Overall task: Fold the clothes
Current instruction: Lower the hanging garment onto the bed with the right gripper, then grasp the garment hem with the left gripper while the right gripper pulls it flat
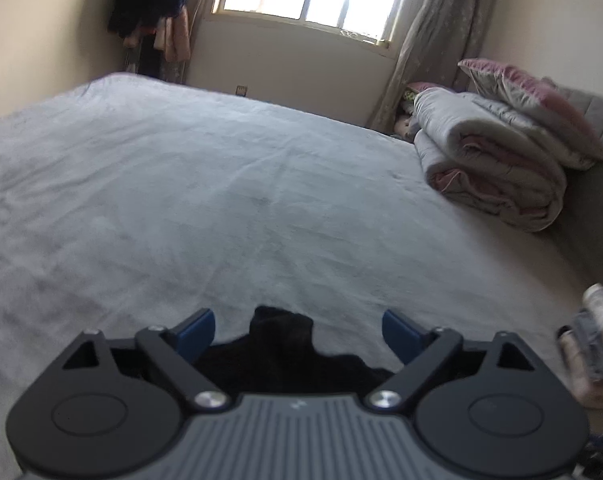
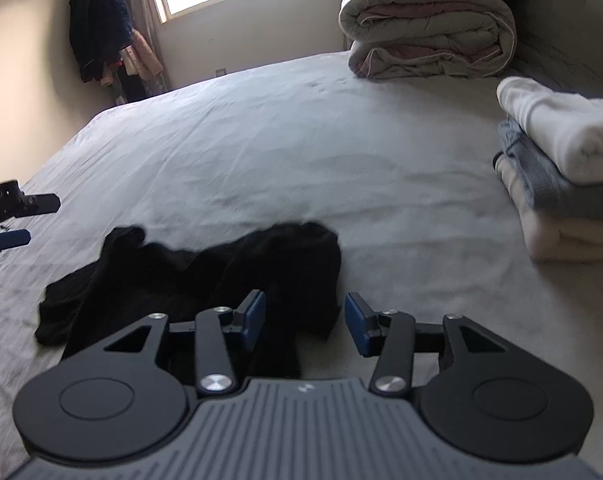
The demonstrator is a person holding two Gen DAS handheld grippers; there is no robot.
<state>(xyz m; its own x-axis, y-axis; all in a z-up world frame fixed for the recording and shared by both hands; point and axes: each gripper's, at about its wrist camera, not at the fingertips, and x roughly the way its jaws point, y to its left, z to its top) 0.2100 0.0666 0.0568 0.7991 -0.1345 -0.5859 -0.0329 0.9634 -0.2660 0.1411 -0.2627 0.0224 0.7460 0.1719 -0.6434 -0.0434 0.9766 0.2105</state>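
Note:
A black garment (image 2: 205,276) lies crumpled on the pale grey bed sheet (image 2: 261,140), spread leftward from my right gripper. My right gripper (image 2: 305,320) hovers just over the garment's right end, open, and its blue pads do not press on the cloth. In the left wrist view an edge of the black garment (image 1: 281,344) shows below and between the wide-open jaws of my left gripper (image 1: 297,330), which holds nothing. The left gripper (image 2: 33,220) also shows at the left edge of the right wrist view, apart from the garment.
A stack of folded clothes (image 2: 561,184) with a white piece on top sits at the right of the bed. A rolled duvet (image 2: 429,36) and a pillow (image 1: 521,92) lie at the head end. Dark clothes (image 2: 97,28) hang in the corner by the window.

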